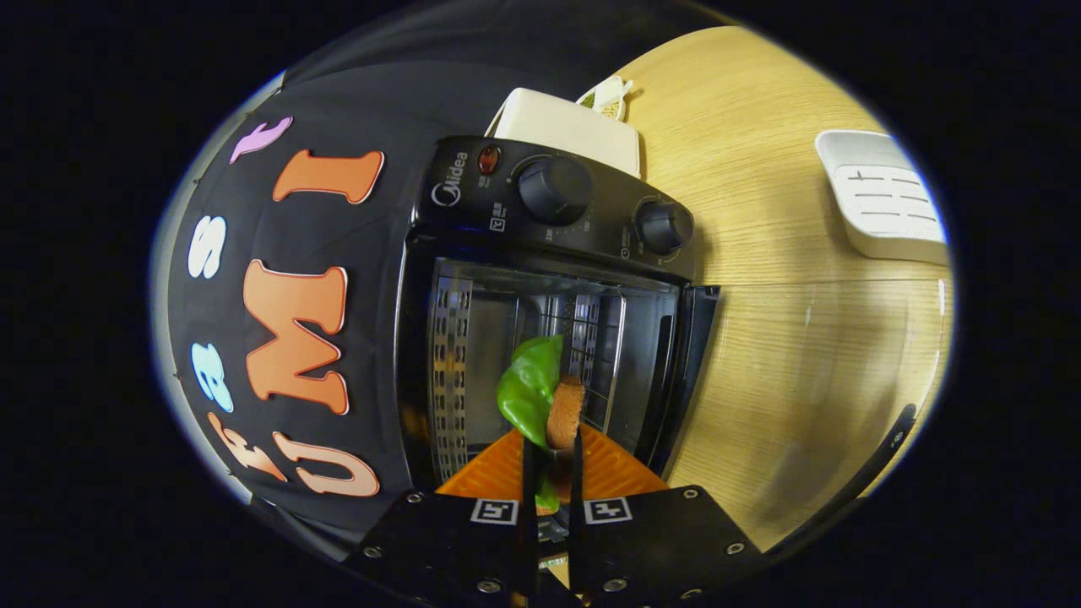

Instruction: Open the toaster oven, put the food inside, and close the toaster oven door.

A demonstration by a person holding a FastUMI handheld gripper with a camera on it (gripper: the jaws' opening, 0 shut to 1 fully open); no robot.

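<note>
A black toaster oven [540, 253] stands just ahead of my fingers, turned sideways in my view. Its glass door [811, 397] is swung fully open over the wooden table, with the dark handle [878, 460] at its far edge. The metal cavity [507, 329] with its wire rack lies open in front. My gripper [553, 447] is shut on the food, a green leaf [528, 388] pressed against a brown slice [564, 414]. The food pokes out past my fingertips and hangs at the mouth of the cavity.
Two knobs [553, 187] [663, 226] sit on the oven's control panel. A cream box [566, 127] stands behind the oven, and a white slotted device [887, 198] lies on the wooden table [752, 169] beyond the door.
</note>
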